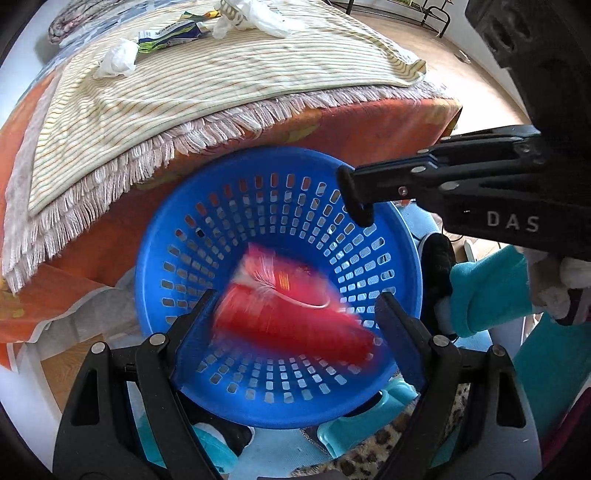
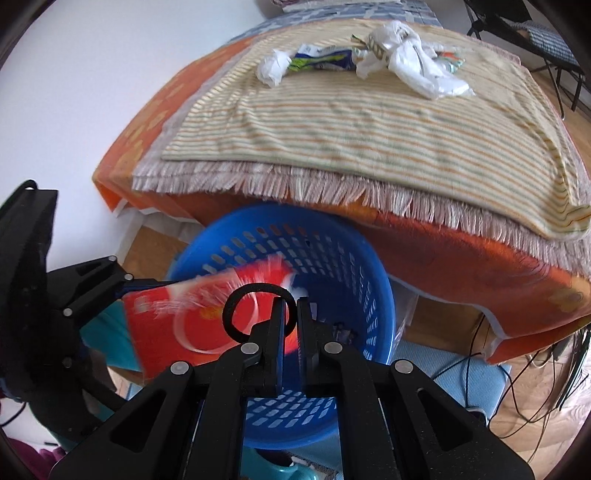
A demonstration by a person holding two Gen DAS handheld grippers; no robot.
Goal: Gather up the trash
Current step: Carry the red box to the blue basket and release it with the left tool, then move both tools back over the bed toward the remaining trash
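Looking along the left gripper [image 1: 295, 314] first, its jaws stand wide apart, and a red wrapper [image 1: 291, 314], smeared by motion blur, sits between them over the mouth of the blue basket [image 1: 258, 206]. Whether either finger [image 1: 201, 332] touches the wrapper I cannot tell. At two o'clock the right gripper [image 1: 356, 201] reaches in with a black ring at its tip, above the basket's far rim. Up at eleven o'clock, on the striped cloth [image 1: 221, 85] spread over the orange cover [image 1: 369, 122], lie a crumpled white tissue [image 1: 116, 59], a blue-green packet [image 1: 173, 37] and a white plastic bag [image 1: 258, 18].

From the right wrist, the right gripper [image 2: 290, 306] has its jaws drawn narrow, a slim gap between them; the black ring [image 2: 255, 291] hangs beside its left finger. The red wrapper [image 2: 207, 317] fills the space at nine o'clock, over the basket [image 2: 373, 295], with the left gripper [image 2: 136, 286] behind it. At twelve o'clock the tissue [image 2: 275, 66], packet [image 2: 325, 61] and plastic bag [image 2: 417, 62] rest together on the striped cloth [image 2: 369, 129].
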